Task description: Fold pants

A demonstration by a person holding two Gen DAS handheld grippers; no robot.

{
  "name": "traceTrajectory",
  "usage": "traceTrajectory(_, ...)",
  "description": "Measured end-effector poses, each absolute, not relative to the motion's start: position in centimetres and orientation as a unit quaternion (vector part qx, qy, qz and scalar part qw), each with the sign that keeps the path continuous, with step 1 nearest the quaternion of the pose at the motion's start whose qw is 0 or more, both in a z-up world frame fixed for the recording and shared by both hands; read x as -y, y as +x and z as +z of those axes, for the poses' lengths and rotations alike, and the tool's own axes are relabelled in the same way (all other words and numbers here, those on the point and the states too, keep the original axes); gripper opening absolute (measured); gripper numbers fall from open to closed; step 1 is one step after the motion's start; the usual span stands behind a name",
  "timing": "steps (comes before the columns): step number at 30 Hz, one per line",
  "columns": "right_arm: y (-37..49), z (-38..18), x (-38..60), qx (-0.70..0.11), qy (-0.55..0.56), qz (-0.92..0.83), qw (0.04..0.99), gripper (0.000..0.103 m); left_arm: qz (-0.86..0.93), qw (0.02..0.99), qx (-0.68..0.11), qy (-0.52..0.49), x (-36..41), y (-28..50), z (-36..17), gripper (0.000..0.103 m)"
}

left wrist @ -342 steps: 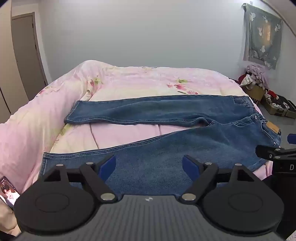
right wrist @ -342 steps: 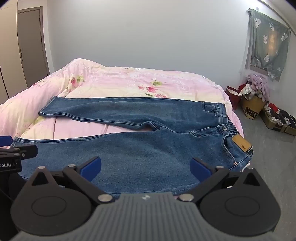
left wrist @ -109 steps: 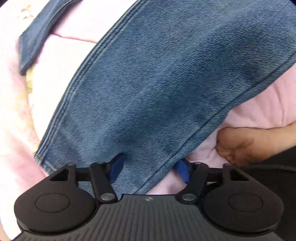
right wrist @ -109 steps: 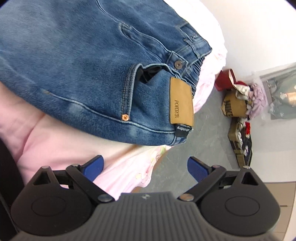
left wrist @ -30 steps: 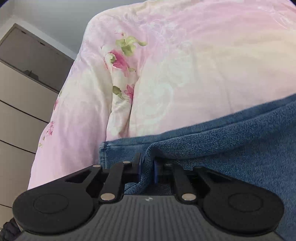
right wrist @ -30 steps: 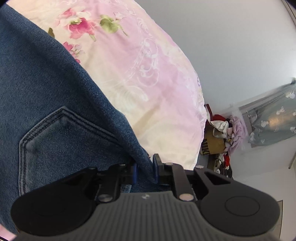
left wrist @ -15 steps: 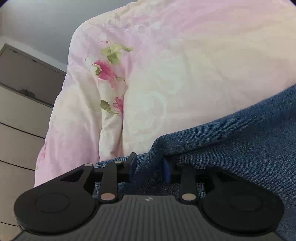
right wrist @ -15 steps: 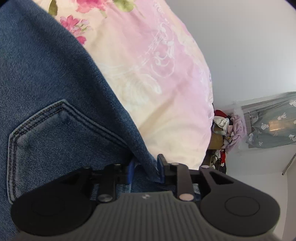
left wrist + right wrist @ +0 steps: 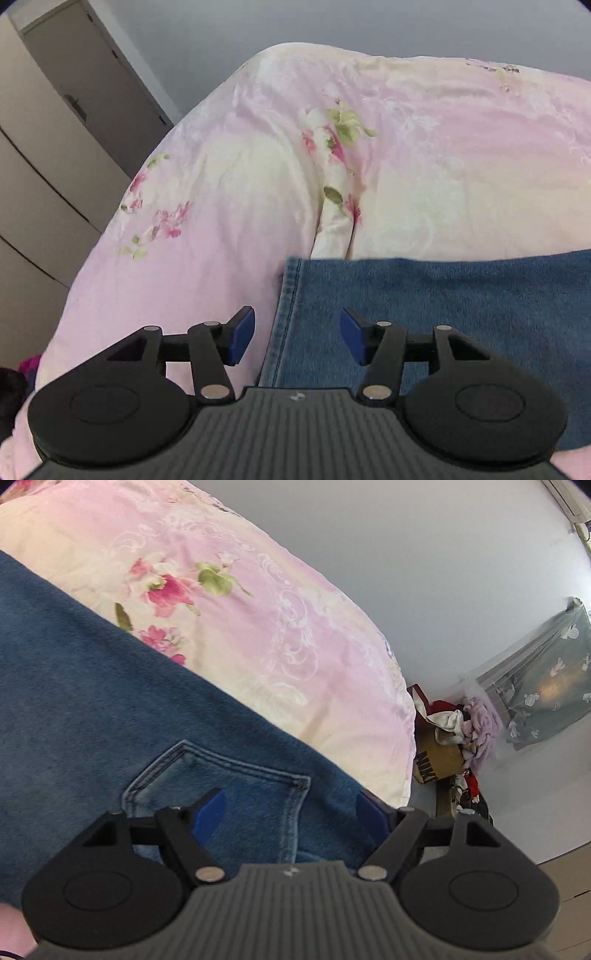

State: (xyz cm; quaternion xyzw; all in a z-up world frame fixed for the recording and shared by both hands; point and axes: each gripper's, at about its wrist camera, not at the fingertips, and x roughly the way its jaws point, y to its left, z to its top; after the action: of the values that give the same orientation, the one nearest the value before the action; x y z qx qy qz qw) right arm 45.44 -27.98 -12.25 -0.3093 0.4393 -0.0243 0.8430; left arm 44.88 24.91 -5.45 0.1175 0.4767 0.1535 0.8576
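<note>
One pair of jeans (image 9: 443, 314) lies flat on one pink flowered quilt (image 9: 258, 184), and two grippers hang over it, one at each end.

The left gripper (image 9: 297, 336) points down at the hem end. Its two blue pads (image 9: 240, 334) stand well apart and its jaws are opening; neither pad presses on cloth. The stitched hem edge (image 9: 286, 314) runs up between the pads, closer to the left one, so the denim spreads ahead and to the right of this gripper while bare quilt lies to its left and beyond. Far to the left of the gripper stands one grey door (image 9: 92, 85) beside pale wardrobe panels (image 9: 33, 192).

The right gripper (image 9: 291, 810) points down at the seat end. Its jaws are opening too, wider than the left pair, and the two pads hold nothing. One back pocket (image 9: 221, 782) lies just ahead of it, its pointed bottom aimed away from the gripper, the pocket's right seam running down between the pads. The denim stretches off to the left; its far edge crosses the quilt diagonally ahead. To the right of the gripper, past the bed's edge, sit one brown paper bag (image 9: 439, 760) stuffed with clothes and one grey patterned curtain (image 9: 546, 686) on the wall.
</note>
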Motion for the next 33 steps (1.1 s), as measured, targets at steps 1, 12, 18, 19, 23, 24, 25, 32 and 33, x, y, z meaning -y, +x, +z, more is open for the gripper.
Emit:
traceTrajectory(1,44.4,-12.4,28.0,-0.441,-0.306,-0.021,0.843,0.077,0.152,0.858,-0.480,0.101,-25.6,43.6,-5.6,0.063)
traceTrajectory(12,36.0,-13.2,31.4,-0.456,-0.215,-0.056,0.862,0.079,0.195,0.853,-0.477,-0.082,-31.6,34.3,-11.6,0.031)
traceTrajectory(18,34.8,-14.3,32.8,-0.471,-0.189,-0.081,0.858,0.079,0.201,0.845,-0.419,-0.265,-34.6,33.4,-14.8,0.031)
traceTrajectory(19,34.7,-14.5,33.2,-0.475,-0.178,-0.084,0.858,0.079,0.205,0.844,-0.399,-0.293,-35.0,33.2,-15.0,0.031)
traceTrajectory(23,34.5,-15.1,33.4,-0.476,-0.180,-0.089,0.856,0.079,0.216,0.828,-0.381,-0.349,-35.8,33.4,-16.0,0.024)
traceTrajectory(24,34.6,-15.3,33.3,-0.475,-0.183,-0.088,0.856,0.079,0.221,0.827,-0.382,-0.349,-35.7,33.7,-16.2,0.023)
traceTrajectory(25,34.7,-15.5,33.2,-0.474,-0.185,-0.088,0.856,0.079,0.222,0.826,-0.377,-0.355,-35.7,33.8,-16.5,0.019)
traceTrajectory(32,34.9,-16.4,31.2,-0.467,-0.226,-0.060,0.853,0.079,0.207,0.811,-0.331,-0.436,-36.8,32.0,-16.2,0.018)
traceTrajectory(33,35.0,-16.6,30.9,-0.465,-0.236,-0.057,0.851,0.080,0.205,0.812,-0.332,-0.435,-36.9,32.0,-16.1,0.019)
